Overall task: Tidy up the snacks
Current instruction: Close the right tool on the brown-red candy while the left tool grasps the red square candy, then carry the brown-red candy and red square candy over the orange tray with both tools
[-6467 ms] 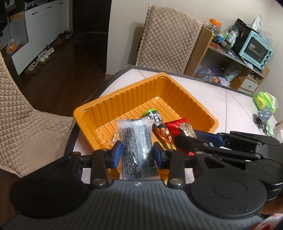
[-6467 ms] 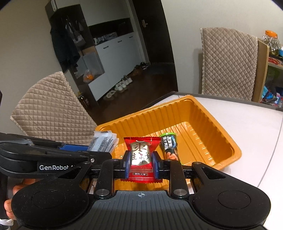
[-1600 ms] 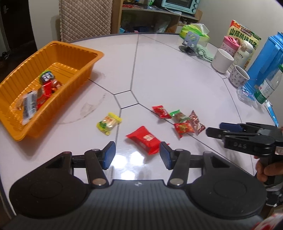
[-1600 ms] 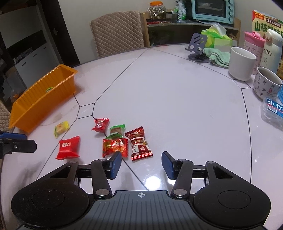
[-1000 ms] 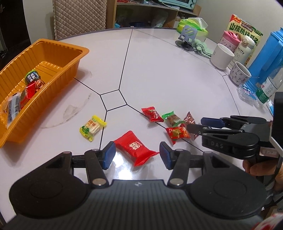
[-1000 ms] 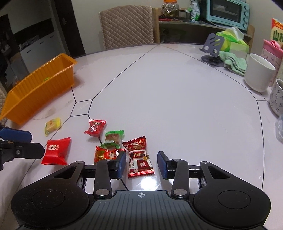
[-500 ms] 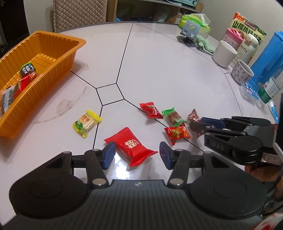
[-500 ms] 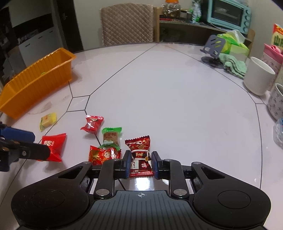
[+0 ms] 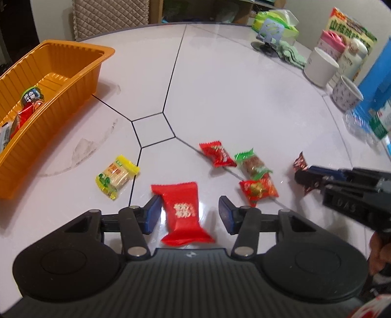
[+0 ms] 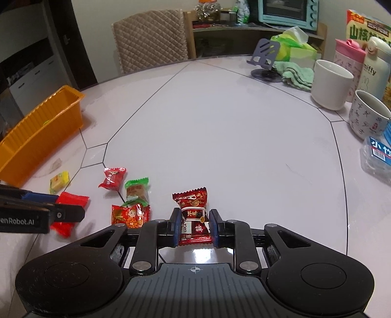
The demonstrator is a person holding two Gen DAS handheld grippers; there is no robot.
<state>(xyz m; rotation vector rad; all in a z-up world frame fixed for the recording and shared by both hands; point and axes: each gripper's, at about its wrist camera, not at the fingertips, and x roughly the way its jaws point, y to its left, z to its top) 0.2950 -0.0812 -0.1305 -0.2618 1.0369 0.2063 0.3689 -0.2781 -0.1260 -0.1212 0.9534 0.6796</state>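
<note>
Closing left hand-held gripper (image 9: 189, 214), jaws apart, squarely round red packet (image 9: 183, 213); right hand-held gripper (image 10: 194, 227) clamps dark-red candy (image 10: 193, 216).

home dining room, table (image 10: 232, 137), toaster oven (image 10: 288, 11)

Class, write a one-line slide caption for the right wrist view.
Right gripper shut on a dark red candy on the white table, other wrapped snacks and orange tray to its left.
</note>
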